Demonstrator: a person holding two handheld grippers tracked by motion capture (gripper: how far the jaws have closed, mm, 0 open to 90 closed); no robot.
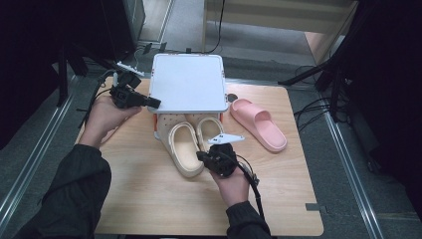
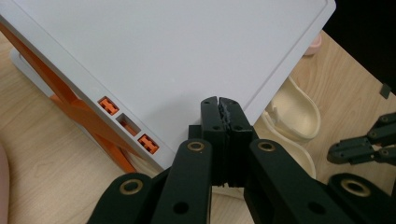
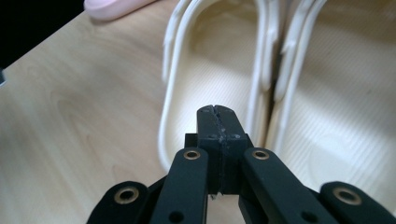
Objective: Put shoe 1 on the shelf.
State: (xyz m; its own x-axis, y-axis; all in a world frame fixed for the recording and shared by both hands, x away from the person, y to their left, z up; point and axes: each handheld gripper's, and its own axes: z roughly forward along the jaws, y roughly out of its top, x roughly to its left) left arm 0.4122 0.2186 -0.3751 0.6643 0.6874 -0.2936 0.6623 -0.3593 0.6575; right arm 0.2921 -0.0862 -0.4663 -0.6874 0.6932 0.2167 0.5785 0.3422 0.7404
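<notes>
A pair of cream clogs, one on the left point(image 1: 185, 149) and one on the right point(image 1: 209, 130), lies side by side at mid-table, toes under a white flat-topped stand point(image 1: 187, 82) on orange legs point(image 2: 108, 105). My left gripper point(image 1: 155, 103) is shut and empty, its tips point(image 2: 219, 103) at the stand's near-left corner point(image 2: 163, 51). Over the clogs' heel ends, my right gripper point(image 1: 200, 156) is shut with nothing between its jaws. In the right gripper view its tips point(image 3: 217, 112) hover above the rim of one clog point(image 3: 219, 60), beside the other point(image 3: 327, 93).
A single pink slipper point(image 1: 259, 123) lies on the wooden table point(image 1: 149, 199) to the right of the stand and clogs. Black frames and cables stand beyond the table's left and right edges. Bare wood lies in front of the clogs.
</notes>
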